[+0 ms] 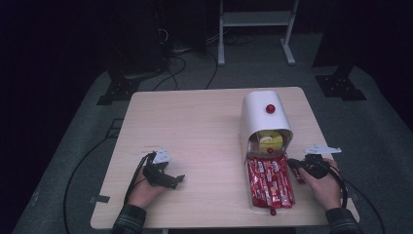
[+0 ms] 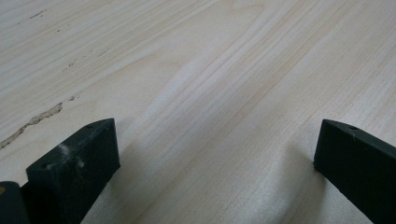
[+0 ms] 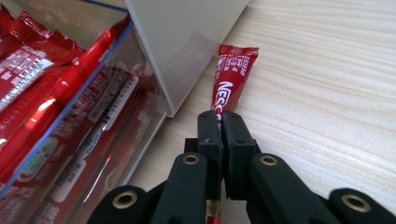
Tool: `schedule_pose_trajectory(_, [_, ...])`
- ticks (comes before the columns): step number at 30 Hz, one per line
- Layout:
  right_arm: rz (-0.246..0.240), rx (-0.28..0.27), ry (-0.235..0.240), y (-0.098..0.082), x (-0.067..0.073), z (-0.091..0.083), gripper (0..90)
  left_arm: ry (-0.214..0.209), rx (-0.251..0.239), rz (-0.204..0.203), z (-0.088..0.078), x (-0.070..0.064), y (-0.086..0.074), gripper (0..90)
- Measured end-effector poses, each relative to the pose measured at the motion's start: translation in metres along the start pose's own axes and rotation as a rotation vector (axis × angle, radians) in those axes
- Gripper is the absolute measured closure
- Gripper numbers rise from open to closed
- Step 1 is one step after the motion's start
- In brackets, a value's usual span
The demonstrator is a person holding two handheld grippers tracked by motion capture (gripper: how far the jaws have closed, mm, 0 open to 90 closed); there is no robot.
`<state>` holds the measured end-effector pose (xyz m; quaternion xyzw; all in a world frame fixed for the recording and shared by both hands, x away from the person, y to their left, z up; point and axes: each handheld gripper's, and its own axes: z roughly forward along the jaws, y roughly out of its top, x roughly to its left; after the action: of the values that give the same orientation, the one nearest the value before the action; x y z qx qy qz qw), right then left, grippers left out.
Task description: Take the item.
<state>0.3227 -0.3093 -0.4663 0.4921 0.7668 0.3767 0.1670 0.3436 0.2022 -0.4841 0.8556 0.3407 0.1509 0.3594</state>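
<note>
My right gripper (image 3: 222,119) is shut on one end of a red Nescafe sachet (image 3: 231,79). The sachet lies on the wooden table just outside a clear tray (image 3: 140,112) packed with several like red sachets (image 3: 32,70). In the high view, the right gripper (image 1: 294,168) sits at the tray's right side, near the mouth of a white rounded box (image 1: 265,117). My left gripper (image 2: 217,135) is open over bare wood, with nothing between its jaws. From above, the left gripper (image 1: 176,180) rests at the table's front left.
The white box has a red knob (image 1: 270,108) on top and yellow items (image 1: 269,139) inside its opening. The tray of sachets (image 1: 270,183) reaches almost to the table's front edge (image 1: 195,225). Cables and stand legs (image 1: 221,53) lie on the floor behind.
</note>
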Motion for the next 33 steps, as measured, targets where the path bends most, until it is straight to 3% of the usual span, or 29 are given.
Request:
schedule_pose_trajectory(23, [-0.015, 0.043, -0.006, -0.0029, 0.0034, 0.0069, 85.7, 0.0, 0.0, 0.001, 0.0, 0.0001, 0.0, 0.0])
schedule_pose_trajectory(28, [-0.018, 0.044, -0.006, -0.0033, 0.0038, 0.007, 81.4, 0.0, 0.0, 0.0, 0.0, 0.0, 0.0, 0.0])
schedule_pose_trajectory(33, [-0.012, 0.008, -0.003, -0.0012, 0.0055, 0.0018, 75.4, 0.0, 0.0, 0.0, 0.0, 0.0, 0.0, 0.0])
